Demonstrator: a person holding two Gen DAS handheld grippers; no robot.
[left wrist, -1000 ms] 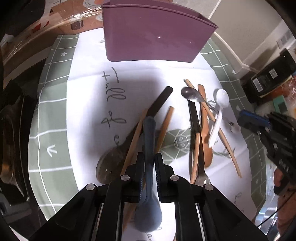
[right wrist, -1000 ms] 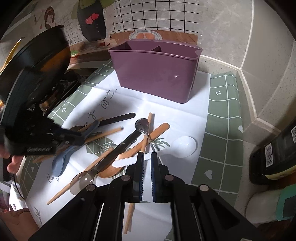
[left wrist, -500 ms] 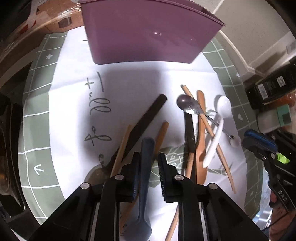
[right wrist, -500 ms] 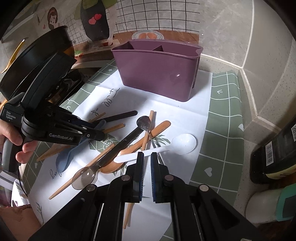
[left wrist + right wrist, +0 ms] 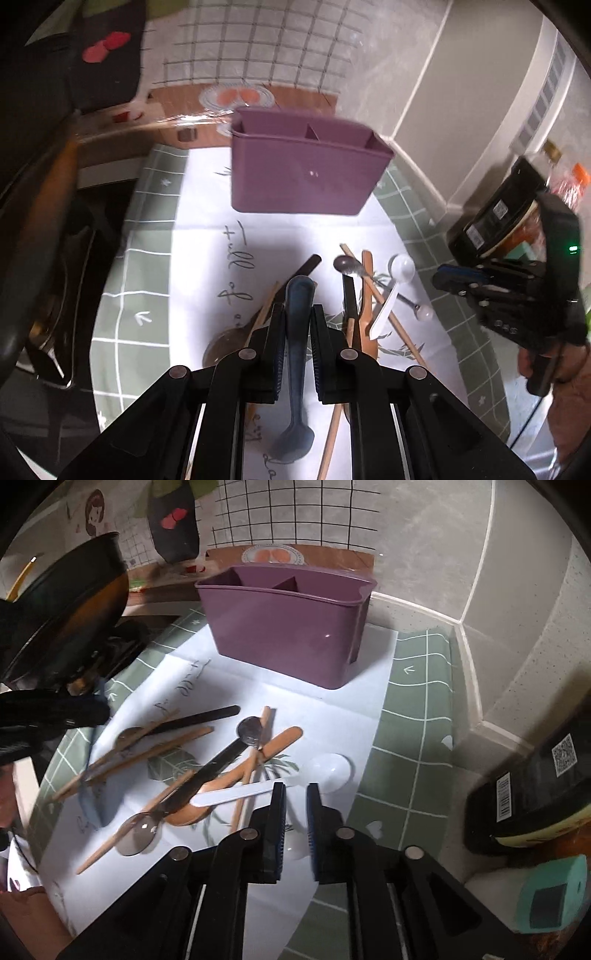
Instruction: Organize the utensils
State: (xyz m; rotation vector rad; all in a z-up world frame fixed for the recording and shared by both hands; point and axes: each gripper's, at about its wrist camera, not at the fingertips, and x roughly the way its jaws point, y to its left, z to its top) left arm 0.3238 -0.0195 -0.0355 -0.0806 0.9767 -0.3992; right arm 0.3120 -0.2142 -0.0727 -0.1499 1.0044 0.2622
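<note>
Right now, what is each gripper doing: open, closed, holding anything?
Left gripper: closed on the blue-grey spoon.
Right gripper: slightly open, holding nothing, above the white spoon.

Ten utensils in all:
- one blue-grey spoon [image 5: 295, 387]
- one white plastic spoon [image 5: 236, 795]
- one metal spoon [image 5: 250, 732]
- one wooden spoon [image 5: 280, 740]
- two smoky-bowled spoons with black handles [image 5: 218, 762]
- four wooden chopsticks [image 5: 162, 744]

One purple caddy [image 5: 284, 635] stands behind them; a divider shows inside it, but the number of compartments cannot be told. Under everything lie one white sheet [image 5: 332, 716] with script and one green grid mat [image 5: 417, 720] on the counter. At the right edge there is one black barcoded container [image 5: 532, 786] and one teal object [image 5: 550, 897]. There are two claws, the left claw [image 5: 298, 314] and the right claw [image 5: 295, 794].
</note>
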